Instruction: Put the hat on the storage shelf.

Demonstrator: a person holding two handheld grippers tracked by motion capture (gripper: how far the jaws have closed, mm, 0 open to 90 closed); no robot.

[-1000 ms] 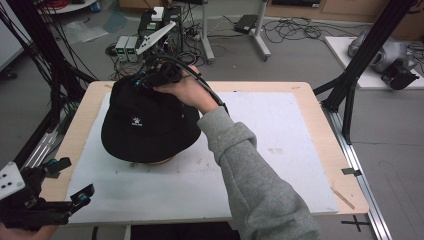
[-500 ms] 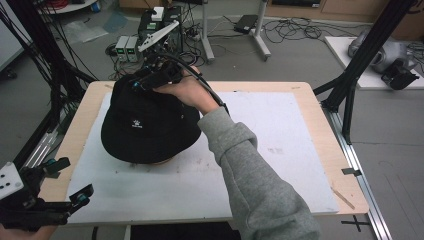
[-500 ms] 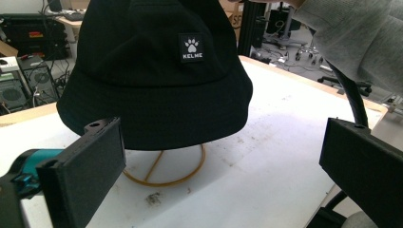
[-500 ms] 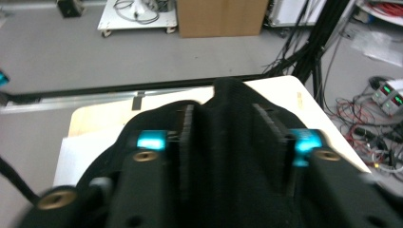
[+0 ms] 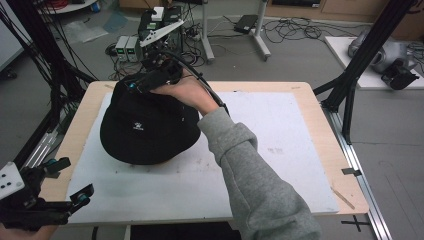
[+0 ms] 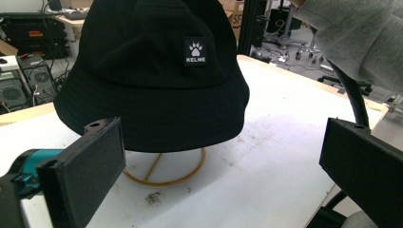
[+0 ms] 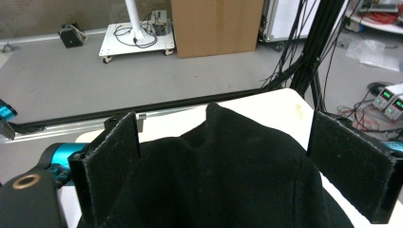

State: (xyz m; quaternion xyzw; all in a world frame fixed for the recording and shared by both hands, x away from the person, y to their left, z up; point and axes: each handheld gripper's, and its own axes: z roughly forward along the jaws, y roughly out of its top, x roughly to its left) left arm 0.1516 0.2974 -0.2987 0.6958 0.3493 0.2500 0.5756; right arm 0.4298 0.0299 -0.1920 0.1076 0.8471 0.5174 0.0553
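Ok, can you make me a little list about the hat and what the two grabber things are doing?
hat: black bucket hat with a paw-print label, sitting on a wire stand
surface: white mat on the table
right gripper: at the hat's crown, jaws just opened, a pinched peak of cloth between them, pads not pressing
left gripper: open, holding nothing, at the table's near left corner

Wooden table [image 5: 320,107] — white mat [image 5: 280,145], wire stand [image 6: 164,173]

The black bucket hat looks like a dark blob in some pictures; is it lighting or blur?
Lighting: in the high view the black fabric bucket hat swallows light, only its small white logo showing; the left gripper view is sharp enough to read the paw-print label; in the right gripper view the close-up crown is soft, featureless black.
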